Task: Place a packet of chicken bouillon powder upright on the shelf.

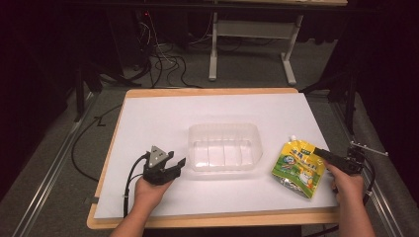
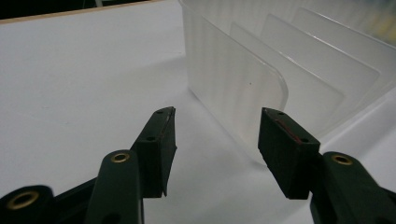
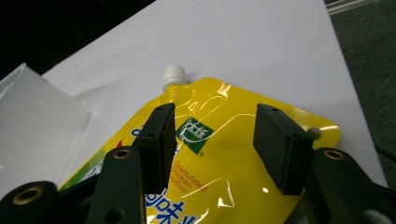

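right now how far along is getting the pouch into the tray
Nothing looks done yet: the tray is empty and the pouch lies flat on the table to its right. In hand: the right gripper has open jaws over the pouch's top, not pinching it; the left gripper waits open by the tray's wall. Left: grasp, lift, drop in.
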Demonstrator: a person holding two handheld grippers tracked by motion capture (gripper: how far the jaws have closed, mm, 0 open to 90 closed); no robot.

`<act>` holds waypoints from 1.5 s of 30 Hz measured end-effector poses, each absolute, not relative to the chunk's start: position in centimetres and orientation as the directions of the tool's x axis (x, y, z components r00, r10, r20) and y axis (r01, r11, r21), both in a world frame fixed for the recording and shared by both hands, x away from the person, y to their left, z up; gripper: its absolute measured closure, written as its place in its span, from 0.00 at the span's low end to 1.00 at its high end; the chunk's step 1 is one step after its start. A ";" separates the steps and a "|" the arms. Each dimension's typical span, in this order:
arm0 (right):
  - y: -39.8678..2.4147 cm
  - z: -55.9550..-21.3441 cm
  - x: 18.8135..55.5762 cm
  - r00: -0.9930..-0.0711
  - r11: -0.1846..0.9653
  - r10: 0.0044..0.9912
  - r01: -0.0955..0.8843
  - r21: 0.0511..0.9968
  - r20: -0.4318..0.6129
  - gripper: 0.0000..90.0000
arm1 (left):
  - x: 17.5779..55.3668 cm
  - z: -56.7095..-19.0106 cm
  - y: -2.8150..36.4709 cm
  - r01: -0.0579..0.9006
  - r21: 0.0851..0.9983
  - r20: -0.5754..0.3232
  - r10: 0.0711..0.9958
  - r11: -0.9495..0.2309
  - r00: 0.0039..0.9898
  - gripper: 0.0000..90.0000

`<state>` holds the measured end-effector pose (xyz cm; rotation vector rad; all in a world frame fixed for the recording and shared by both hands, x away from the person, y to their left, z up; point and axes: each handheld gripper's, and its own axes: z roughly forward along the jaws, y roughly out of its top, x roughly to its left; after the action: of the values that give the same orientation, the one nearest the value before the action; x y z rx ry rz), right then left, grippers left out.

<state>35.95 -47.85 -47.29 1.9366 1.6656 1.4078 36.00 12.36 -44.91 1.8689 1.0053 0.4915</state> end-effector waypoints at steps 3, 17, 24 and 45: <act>-48.4 -46.7 35.4 -0.053 -0.364 0.871 0.598 0.714 0.489 0.50 | 36.0 -44.9 12.3 0.436 0.868 -0.074 0.807 -0.237 0.586 0.52; -49.6 -47.8 35.5 0.047 -0.448 0.836 0.632 0.632 0.546 0.43 | 36.1 -45.2 11.9 0.432 0.862 -0.058 0.797 -0.264 0.602 0.52; -49.2 -47.3 35.1 -0.038 -0.454 0.805 0.603 0.655 0.592 0.54 | 36.0 -45.0 11.9 0.428 0.866 -0.057 0.797 -0.261 0.601 0.52; -47.2 -47.8 36.1 -0.107 -0.295 0.849 0.718 0.631 0.518 1.00 | 36.0 -44.9 11.9 0.419 0.868 -0.051 0.793 -0.265 0.608 0.51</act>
<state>36.07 -47.25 -47.82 1.9964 1.7711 1.3634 36.00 11.92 -44.91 1.8926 0.9689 0.4990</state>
